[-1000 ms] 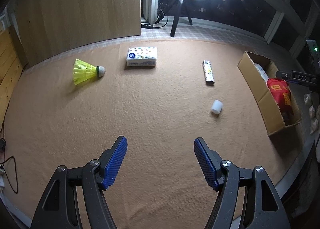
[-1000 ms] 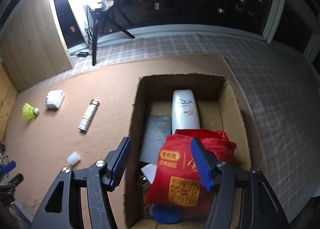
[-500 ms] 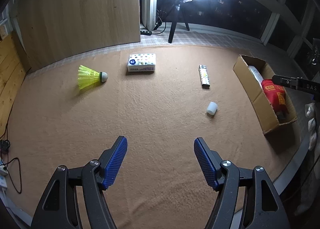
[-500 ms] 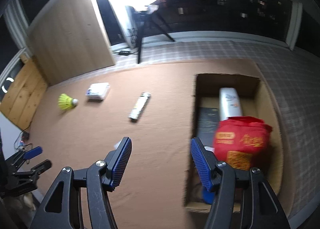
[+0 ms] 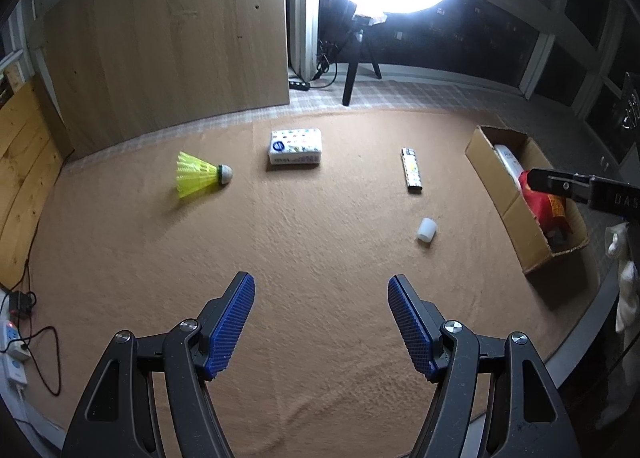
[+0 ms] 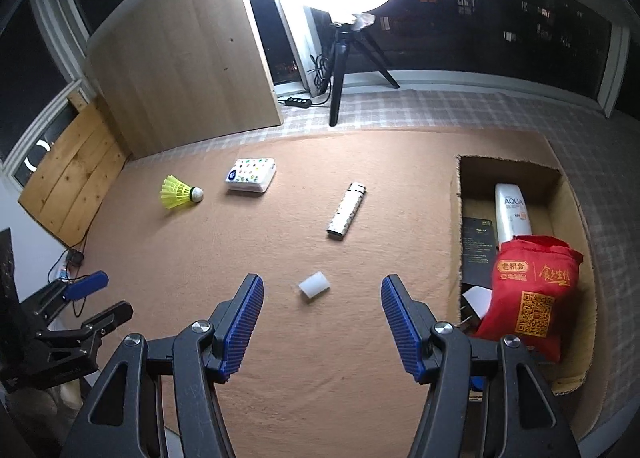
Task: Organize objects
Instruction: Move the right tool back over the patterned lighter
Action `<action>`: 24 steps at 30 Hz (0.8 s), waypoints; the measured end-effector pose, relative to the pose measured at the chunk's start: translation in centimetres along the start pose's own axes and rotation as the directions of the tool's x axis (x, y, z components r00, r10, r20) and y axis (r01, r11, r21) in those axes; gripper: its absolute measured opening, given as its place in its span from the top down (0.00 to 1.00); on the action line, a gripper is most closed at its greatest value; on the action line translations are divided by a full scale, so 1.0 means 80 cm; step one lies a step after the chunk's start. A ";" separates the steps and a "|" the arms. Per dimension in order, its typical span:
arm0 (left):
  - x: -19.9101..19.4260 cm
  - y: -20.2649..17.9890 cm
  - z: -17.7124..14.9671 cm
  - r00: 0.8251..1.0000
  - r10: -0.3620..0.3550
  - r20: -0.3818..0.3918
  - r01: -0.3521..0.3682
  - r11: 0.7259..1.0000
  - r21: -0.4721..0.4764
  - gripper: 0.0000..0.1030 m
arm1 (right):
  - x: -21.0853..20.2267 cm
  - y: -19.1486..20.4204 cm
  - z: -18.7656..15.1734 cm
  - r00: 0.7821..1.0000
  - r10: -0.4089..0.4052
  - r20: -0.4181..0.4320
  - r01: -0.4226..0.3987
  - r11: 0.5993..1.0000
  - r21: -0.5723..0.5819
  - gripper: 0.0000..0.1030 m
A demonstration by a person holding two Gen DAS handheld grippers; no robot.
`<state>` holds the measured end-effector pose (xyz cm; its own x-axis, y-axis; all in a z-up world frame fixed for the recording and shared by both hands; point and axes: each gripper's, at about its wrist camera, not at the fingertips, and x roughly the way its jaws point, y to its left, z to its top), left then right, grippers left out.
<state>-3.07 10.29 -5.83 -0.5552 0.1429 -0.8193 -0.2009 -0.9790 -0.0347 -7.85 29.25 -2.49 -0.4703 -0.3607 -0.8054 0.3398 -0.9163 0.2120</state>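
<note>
Probably light, stiff and smooth, so best pinched across its round sides: small white cap [image 6: 314,286] on the mat, just beyond the half-open, empty right gripper [image 6: 322,324].

Left claw [image 5: 321,320] open, empty, above tan mat [image 5: 320,242]; shuttlecock [image 5: 200,174], tissue pack [image 5: 295,145] beyond.

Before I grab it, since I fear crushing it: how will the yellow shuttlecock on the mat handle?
The shuttlecock lies on its side, so a push would likely swing it around its rounded cork. Its thin, open skirt looks light and easily bent. Pinching the cork seems safer.
</note>
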 end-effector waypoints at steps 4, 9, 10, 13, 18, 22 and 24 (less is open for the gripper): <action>-0.010 0.004 0.008 1.000 0.009 0.017 -0.010 1.000 0.010 0.29 | -0.006 0.023 0.004 0.999 -0.023 0.025 0.024 0.999 -0.039 0.44; -0.021 0.004 0.020 0.999 0.012 0.034 -0.013 1.000 0.027 0.29 | -0.012 0.034 0.007 0.999 -0.023 0.043 0.026 0.998 -0.059 0.44; -0.021 0.004 0.023 0.999 0.013 0.037 -0.014 0.999 0.031 0.29 | -0.013 0.036 0.008 0.999 -0.026 0.048 0.029 0.998 -0.064 0.44; -0.023 0.002 0.028 0.999 0.009 0.040 -0.010 0.999 0.039 0.29 | -0.016 0.038 0.010 0.998 -0.030 0.053 0.034 0.997 -0.069 0.44; -0.026 -0.003 0.049 0.999 -0.023 0.038 0.021 0.997 0.071 0.29 | -0.019 0.033 0.022 0.998 -0.014 0.054 0.017 0.997 -0.069 0.44; -0.037 -0.003 0.093 0.997 -0.036 0.068 0.029 0.993 0.111 0.29 | -0.025 0.023 0.050 0.998 0.015 0.057 -0.012 0.999 -0.051 0.44; -0.046 -0.004 0.119 0.995 -0.024 0.098 0.010 0.990 0.139 0.29 | -0.030 0.019 0.068 0.997 0.018 0.070 -0.014 0.998 -0.056 0.44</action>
<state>-8.66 11.43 2.60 -0.6264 0.1799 -0.7585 -0.3169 -0.9477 0.0370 -10.63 27.78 2.76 -0.5199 -0.3880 -0.7610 0.3909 -0.9002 0.1919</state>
